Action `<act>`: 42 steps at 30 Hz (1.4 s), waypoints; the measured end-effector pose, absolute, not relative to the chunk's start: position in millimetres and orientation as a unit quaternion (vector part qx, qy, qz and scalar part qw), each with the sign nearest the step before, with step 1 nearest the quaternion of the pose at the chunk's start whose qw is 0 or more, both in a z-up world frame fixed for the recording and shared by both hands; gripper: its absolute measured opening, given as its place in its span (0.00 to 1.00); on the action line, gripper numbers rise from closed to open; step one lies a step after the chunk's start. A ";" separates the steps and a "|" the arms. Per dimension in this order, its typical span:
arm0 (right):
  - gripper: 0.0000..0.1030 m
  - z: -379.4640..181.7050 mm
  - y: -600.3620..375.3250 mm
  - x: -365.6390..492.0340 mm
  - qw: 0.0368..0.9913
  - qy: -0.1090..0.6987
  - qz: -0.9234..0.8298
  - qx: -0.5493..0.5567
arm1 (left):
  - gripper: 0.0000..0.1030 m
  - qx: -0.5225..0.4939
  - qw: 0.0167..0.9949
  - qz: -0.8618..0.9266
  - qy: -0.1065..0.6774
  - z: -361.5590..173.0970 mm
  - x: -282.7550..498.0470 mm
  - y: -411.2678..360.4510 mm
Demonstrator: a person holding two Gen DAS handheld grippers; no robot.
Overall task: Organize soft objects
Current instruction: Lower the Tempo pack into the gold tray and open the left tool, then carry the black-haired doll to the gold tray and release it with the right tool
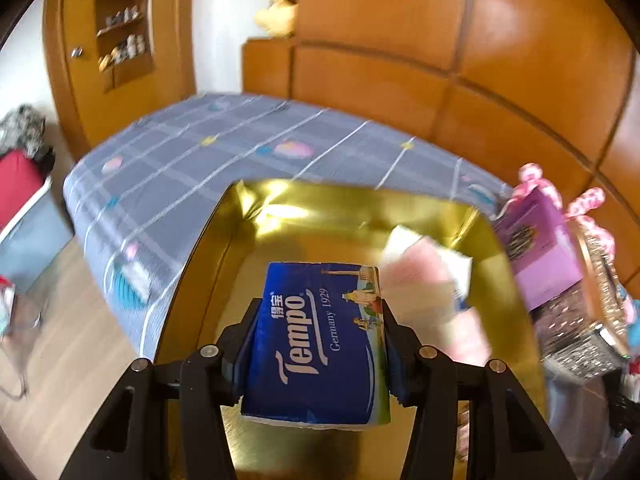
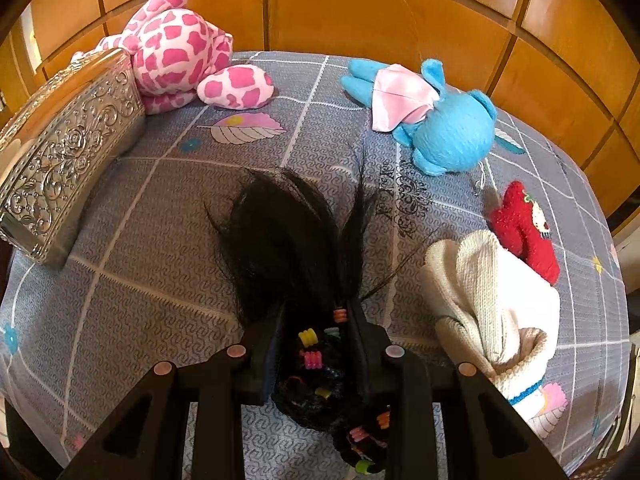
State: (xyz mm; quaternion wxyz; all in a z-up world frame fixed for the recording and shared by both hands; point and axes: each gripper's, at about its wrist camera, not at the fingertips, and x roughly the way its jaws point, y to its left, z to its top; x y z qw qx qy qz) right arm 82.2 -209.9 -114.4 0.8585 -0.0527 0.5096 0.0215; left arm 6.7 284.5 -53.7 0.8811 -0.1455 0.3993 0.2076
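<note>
In the left wrist view my left gripper (image 1: 320,312) is shut on a blue Tempo tissue pack (image 1: 316,344), held above the inside of a gold box (image 1: 248,264). Blurred pink and white packets (image 1: 428,272) lie inside the box at its right. In the right wrist view my right gripper (image 2: 316,316) is shut on a black hairpiece with coloured beads (image 2: 292,240), its loose hair spreading over the bedsheet (image 2: 160,240). On the bed lie a pink spotted plush (image 2: 180,48), a blue plush with a pink cloth (image 2: 440,120), a red plush (image 2: 524,232) and a cream knitted sock (image 2: 488,296).
A silver embossed box (image 2: 60,160) stands at the bed's left in the right wrist view, and it is blurred at the right (image 1: 576,332) in the left wrist view. A purple box (image 1: 536,248) stands beside the gold box. A wooden headboard (image 2: 340,8) backs the bed. Wooden floor (image 1: 72,340) lies left.
</note>
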 end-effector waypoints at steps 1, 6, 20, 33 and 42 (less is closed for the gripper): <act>0.28 -114.1 -210.1 82.0 0.859 0.509 0.022 -0.054 | 0.51 -0.149 0.878 0.211 0.402 -57.8 3.7 286.4; 0.28 -113.6 -208.9 81.1 0.859 0.509 0.017 -0.055 | 0.71 -0.147 0.872 0.223 0.410 -68.6 3.0 288.2; 0.24 -111.7 -212.8 78.5 0.861 0.508 0.011 0.002 | 0.98 -0.085 0.909 0.195 0.358 -24.0 -3.0 243.1; 0.22 -68.8 -233.1 60.5 0.826 0.447 0.147 0.310 | 1.00 -0.056 0.923 0.151 0.349 -9.9 -7.0 203.6; 0.22 22.8 -162.5 66.1 0.852 0.372 0.260 0.262 | 1.00 -0.060 0.923 0.157 0.347 -8.1 -8.1 207.1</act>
